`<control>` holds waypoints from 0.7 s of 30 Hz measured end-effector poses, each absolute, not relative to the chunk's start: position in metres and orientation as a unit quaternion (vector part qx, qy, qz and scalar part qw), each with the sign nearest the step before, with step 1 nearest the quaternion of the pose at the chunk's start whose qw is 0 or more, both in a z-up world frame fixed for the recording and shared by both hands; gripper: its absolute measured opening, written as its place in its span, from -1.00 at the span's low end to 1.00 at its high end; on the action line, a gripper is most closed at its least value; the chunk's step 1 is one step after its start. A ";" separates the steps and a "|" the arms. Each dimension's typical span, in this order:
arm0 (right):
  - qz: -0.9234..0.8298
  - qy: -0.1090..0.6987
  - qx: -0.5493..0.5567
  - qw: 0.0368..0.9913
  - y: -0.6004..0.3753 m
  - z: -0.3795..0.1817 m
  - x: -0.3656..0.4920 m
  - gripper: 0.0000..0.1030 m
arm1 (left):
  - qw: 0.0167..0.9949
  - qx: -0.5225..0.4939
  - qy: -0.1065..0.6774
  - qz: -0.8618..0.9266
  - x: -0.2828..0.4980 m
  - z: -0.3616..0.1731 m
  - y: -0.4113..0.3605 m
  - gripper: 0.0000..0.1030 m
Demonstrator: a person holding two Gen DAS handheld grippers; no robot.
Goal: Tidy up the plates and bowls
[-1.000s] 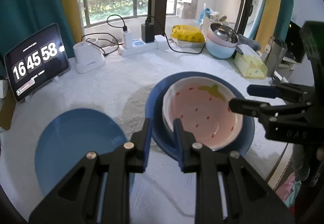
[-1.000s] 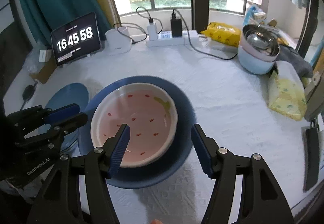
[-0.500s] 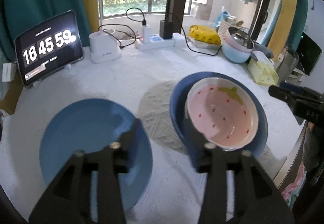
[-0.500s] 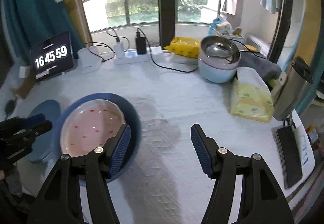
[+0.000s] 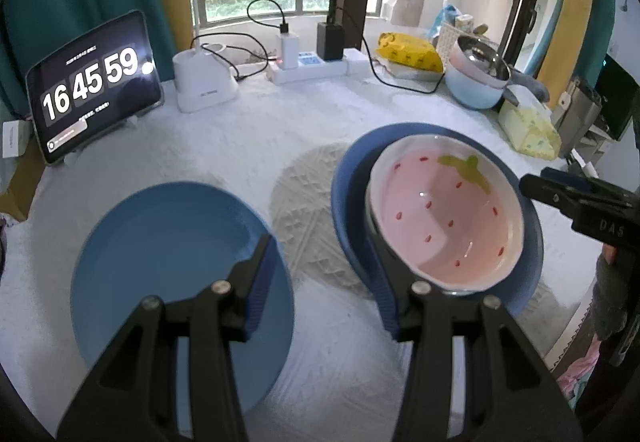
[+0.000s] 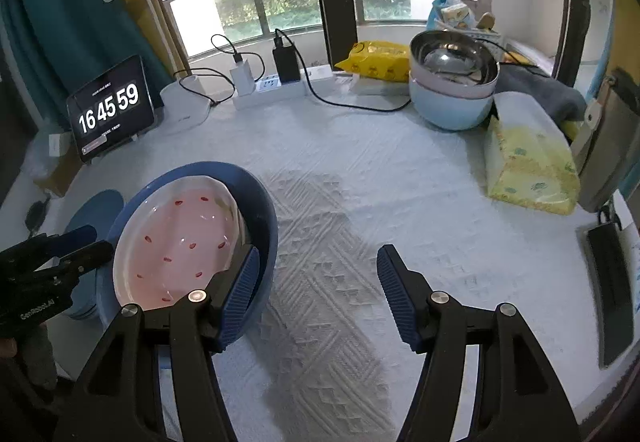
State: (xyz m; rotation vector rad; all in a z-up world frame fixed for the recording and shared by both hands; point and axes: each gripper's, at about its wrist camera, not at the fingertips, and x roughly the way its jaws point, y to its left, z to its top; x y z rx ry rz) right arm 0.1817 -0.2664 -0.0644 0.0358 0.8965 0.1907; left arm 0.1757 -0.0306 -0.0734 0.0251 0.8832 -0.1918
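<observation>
White quilted cloth is covering the tabletop [image 6: 400,178], w/ a window and balcony rail running behind it. Progress, as I'm reading it: partly done. A pink strawberry bowl [image 5: 444,218] is sitting inside a dark blue bowl [image 5: 348,202], so that pair is looking nested already; in the left wrist view the stack is lying just ahead and right of the left gripper [image 5: 324,274], its near rim right by the right-hand finger, though I can't tell if they're touching. A lighter blue plate [image 5: 168,254] is lying flat by itself ahead and left of those jaws, the left-hand finger hanging over its near-right edge. Left jaws have just been opening and are now standing apart w/ only bare cloth between them, nothing held. The right gripper [image 6: 318,294] is also showing jaws well apart and empty; the bowl stack is sitting at its left finger, cloth ahead of it. Far ahead and right of the right jaws, a steel bowl [image 6: 452,58] is resting in a pale pink-and-blue stack [image 6: 452,106], well apart from the rest. Still left, prob.: getting the lone plate together w/ the nested bowls, and maybe bringing the far stack in too. Whether more plates are lying under that plate I can't tell.
</observation>
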 end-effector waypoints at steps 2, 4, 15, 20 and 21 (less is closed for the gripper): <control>0.097 0.437 0.018 0.894 -0.265 -0.068 0.184 0.28 | 0.898 0.018 0.429 -0.091 0.178 -0.075 -0.034 -0.08; 0.102 0.442 0.019 0.891 -0.264 -0.072 0.185 0.28 | 0.897 0.022 0.432 -0.090 0.180 -0.077 -0.036 -0.08; 0.116 0.459 0.021 0.880 -0.260 -0.086 0.191 0.27 | 0.897 0.048 0.436 -0.059 0.187 -0.082 -0.046 -0.08; 0.114 0.463 0.038 0.878 -0.263 -0.088 0.192 0.27 | 0.895 0.041 0.438 -0.066 0.189 -0.084 -0.043 -0.08; 0.113 0.463 0.043 0.878 -0.264 -0.089 0.192 0.27 | 0.897 0.038 0.436 -0.065 0.188 -0.084 -0.042 -0.08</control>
